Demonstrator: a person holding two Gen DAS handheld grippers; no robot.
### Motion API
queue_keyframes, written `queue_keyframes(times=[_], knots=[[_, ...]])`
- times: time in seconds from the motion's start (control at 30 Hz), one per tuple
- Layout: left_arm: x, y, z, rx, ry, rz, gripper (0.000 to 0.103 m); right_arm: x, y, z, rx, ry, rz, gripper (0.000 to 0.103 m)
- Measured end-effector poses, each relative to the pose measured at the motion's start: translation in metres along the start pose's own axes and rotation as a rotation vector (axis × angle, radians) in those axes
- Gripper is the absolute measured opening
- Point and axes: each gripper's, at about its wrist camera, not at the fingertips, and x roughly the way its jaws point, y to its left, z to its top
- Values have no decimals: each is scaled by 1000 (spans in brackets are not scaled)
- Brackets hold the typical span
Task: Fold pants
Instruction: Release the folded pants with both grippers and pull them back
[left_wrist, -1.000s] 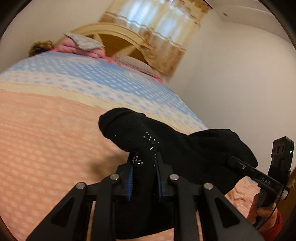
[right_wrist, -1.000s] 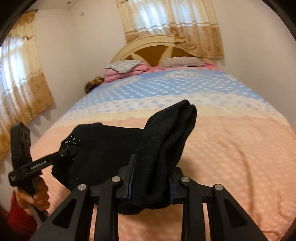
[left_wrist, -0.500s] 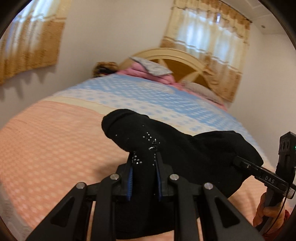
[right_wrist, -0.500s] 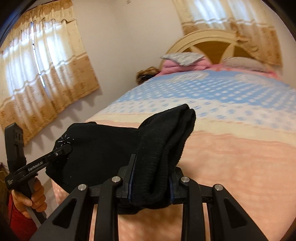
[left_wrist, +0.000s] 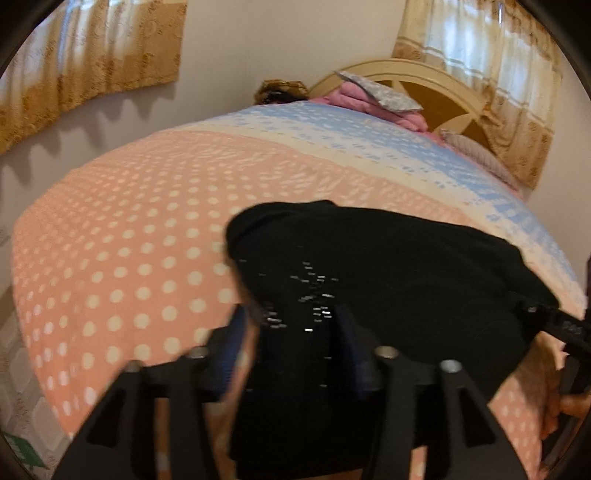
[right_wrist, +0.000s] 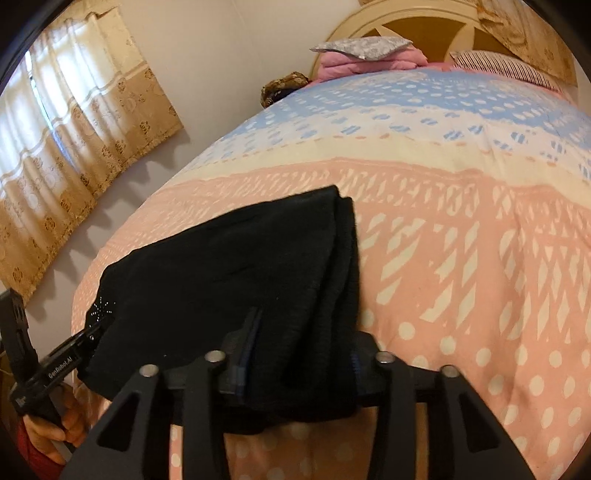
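The folded black knit pants (left_wrist: 388, 280) lie on the wide bed's peach, white-dotted cover (left_wrist: 122, 243), which turns blue near the arched cream headboard (right_wrist: 399, 26). Both tools' jaws are opening, cloth between them: left gripper (left_wrist: 291, 343), right gripper (right_wrist: 299, 365). Gold-patterned curtains (right_wrist: 74, 147) hang on pale walls.

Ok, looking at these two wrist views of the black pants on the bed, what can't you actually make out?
- Left wrist view: motion blur smears the left tool, so whether its opening jaws touch the black knit pants is unclear.
- Right wrist view: the near end of the pants is covered by the right tool.
- Both views: the peach polka-dot bedspread under the pants is covered by them.
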Motion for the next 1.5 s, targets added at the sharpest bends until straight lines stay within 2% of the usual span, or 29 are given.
queue_keyframes(times=[0.03, 0.2, 0.3, 0.37, 0.43, 0.5, 0.53, 0.63, 0.67, 0.73, 0.8, 0.87, 0.97, 1.13, 1.27, 1.37, 1.43, 1.5], knots=[[3, 3, 4, -2, -1, 23, 78, -1, -2, 0, 17, 0, 17, 47], [-7, 23, 7, -24, 4, 99, 91, -24, -18, -4, 156, -13, 67, 49], [-18, 27, 8, -14, -20, 186, 92, -64, -18, -11, 215, -143, -16, 49], [-30, 26, 9, -4, -61, 217, 92, -88, -1, -15, 138, -229, -79, 49], [-43, 16, 12, 19, -118, 204, 92, -98, 25, -15, 18, -253, -102, 48], [-53, 1, 16, 51, -166, 158, 92, -100, 53, -16, -94, -255, -100, 39], [-55, -9, 14, 81, -189, 121, 92, -98, 66, -18, -134, -238, -72, 35], [-47, -40, 8, 207, -217, 60, 92, -85, 81, -22, -153, -200, -50, 35], [-42, -46, 5, 235, -210, 50, 92, -77, 81, -23, -151, -183, -66, 35], [-20, -52, -4, 249, -117, 36, 92, -58, 74, -27, -122, -114, -87, 35], [-4, -45, -9, 209, -30, 23, 93, -40, 57, -38, -59, -23, -83, 35], [2, -34, -13, 152, -10, -3, 95, -24, 44, -49, -17, 31, -69, 35], [3, -29, -15, 122, 9, -10, 98, -23, 47, -54, -46, 1, -76, 36], [1, -37, -26, 158, 21, 25, 103, -20, 49, -56, -65, -11, -71, 38], [-3, -49, -33, 215, 46, 65, 103, -24, 46, -56, -70, -16, -28, 50], [-9, -49, -33, 209, 77, 75, 103, -25, 50, -57, -86, -14, -41, 51], [-17, -49, -35, 214, 87, 79, 103, -30, 54, -59, -76, -7, -74, 51], [-27, -48, -37, 212, 69, 82, 103, -43, 53, -65, -8, 5, -83, 53]])
